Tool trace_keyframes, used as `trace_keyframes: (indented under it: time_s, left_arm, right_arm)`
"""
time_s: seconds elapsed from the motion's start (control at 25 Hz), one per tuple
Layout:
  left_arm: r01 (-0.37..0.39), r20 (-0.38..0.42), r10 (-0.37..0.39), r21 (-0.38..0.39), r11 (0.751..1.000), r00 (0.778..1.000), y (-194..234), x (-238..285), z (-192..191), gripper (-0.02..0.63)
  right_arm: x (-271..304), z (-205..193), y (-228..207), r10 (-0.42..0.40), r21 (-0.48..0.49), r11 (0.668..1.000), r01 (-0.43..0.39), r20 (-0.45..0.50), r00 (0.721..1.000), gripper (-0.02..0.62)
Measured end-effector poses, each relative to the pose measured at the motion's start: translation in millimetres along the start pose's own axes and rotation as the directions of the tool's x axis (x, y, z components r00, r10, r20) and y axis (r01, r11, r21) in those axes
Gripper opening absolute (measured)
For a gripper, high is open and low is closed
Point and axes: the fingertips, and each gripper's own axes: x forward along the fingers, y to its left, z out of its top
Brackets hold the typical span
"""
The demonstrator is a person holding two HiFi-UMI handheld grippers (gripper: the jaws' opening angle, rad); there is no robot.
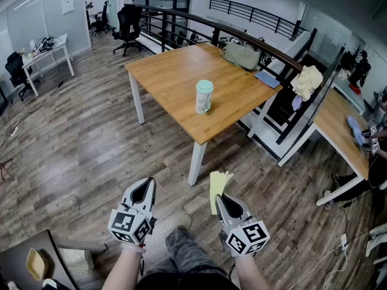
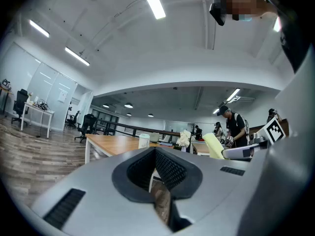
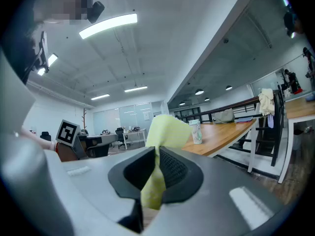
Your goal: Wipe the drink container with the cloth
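In the head view, the left gripper (image 1: 144, 187) and the right gripper (image 1: 222, 199) are held side by side, low in the frame, over wood-plank floor (image 1: 78, 138). The right gripper grasps a yellow cloth (image 1: 218, 185), which stands up beyond its tip. The drink container (image 1: 204, 96), pale with a green lid, stands upright on the wooden table (image 1: 175, 71), well apart from both grippers and set back from the table's near corner. Open floor lies between the grippers and that corner. A grey bag (image 1: 240, 55) lies on the table's far side beside a dark railing (image 1: 199, 23), and a second table (image 1: 338, 122) runs along the right.

In the left gripper view, the jaws are clenched together with nothing between them. The table's edge (image 2: 110, 142) runs ahead, and a small pale shape on it is probably the drink container (image 2: 143, 140). The cloth (image 2: 214, 145) shows at the right.

In the right gripper view, the jaws are closed on the cloth (image 3: 165, 129), whose upper part folds over above the pads. The drink container (image 3: 197, 132) stands on the table (image 3: 226, 129) ahead and to the right, clear of its edge.
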Motion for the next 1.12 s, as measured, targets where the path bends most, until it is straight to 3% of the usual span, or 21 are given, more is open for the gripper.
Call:
trace_keyframes:
  time_s: [0.48, 1.12]
  left_arm:
    - [-0.004, -0.036, 0.004, -0.006, 1.0, 0.999, 63.8, 70.7, -1.1, -0.003]
    - [0.025, -0.063, -0.026, -0.016, 1.0, 0.998, 124.3, 174.8, 6.6, -0.003]
  right_arm:
    - [102.0, 0.2, -36.0, -0.011, 0.066, 0.998, 0.012, -0.007, 1.0, 0.035]
    - [223.7, 20.5, -80.5, -0.001, 0.074, 0.997, 0.002, -0.02, 1.0, 0.035]
